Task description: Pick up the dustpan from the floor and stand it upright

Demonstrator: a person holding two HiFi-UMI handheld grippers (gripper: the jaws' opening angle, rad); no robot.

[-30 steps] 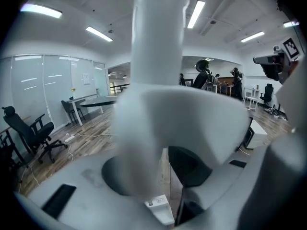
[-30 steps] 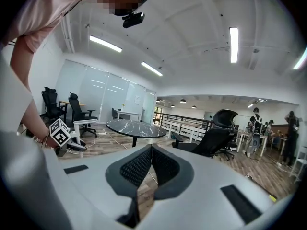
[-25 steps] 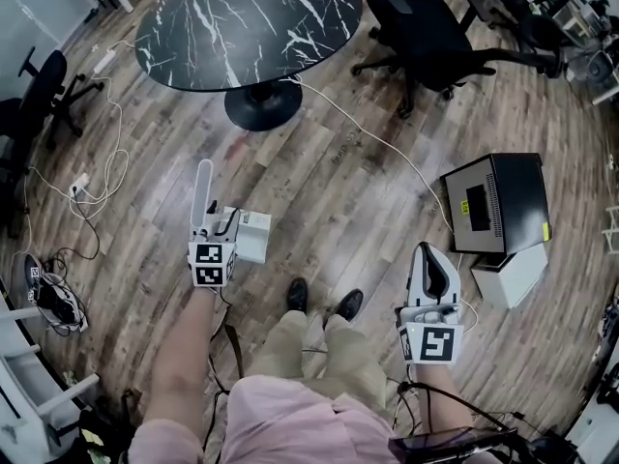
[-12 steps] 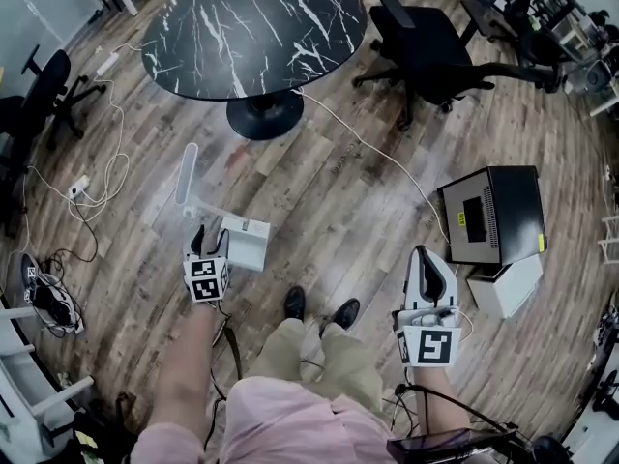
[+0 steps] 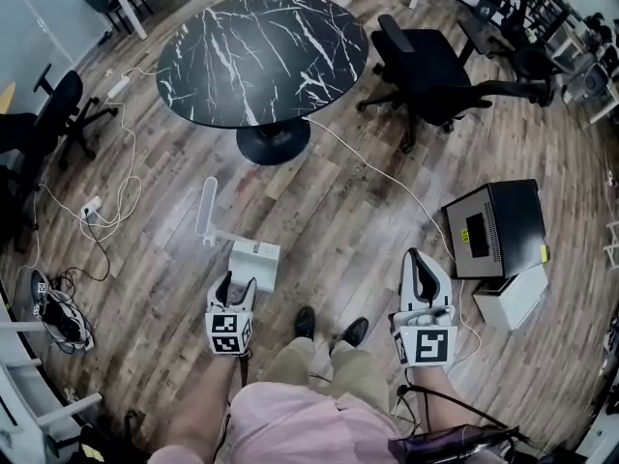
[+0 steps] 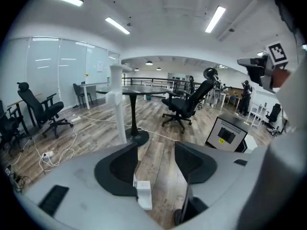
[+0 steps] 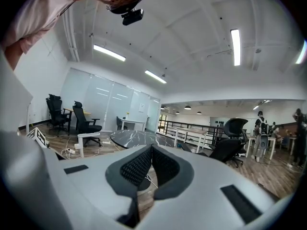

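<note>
**Q:** What is the state of each gripper?

**A:** Left gripper: jaws apart, nothing clamped, and bare floor shows through the gap. Right gripper: jaws closed on each other, empty, held at the person's right side, well apart from the work.

**Q:** Where is the dustpan?

**A:** The dustpan stands on the wood floor just beyond the left gripper, not touching its jaws. The pan is down and the handle points up. It sits short of the near edge of the round table, between that edge and the person's shoes.

**Q:** Which step is in hand?

**A:** Judged from the layout, the standing step looks complete and the release is in hand.

**Q:** What does the next move call for?

**A:** Draw the left gripper back and up with its jaws apart. Avoid sideways contact, because a tall handle over a small base probably tips easily. The white cable lies farther off, toward the table's right edge, and is not in the path.
</note>
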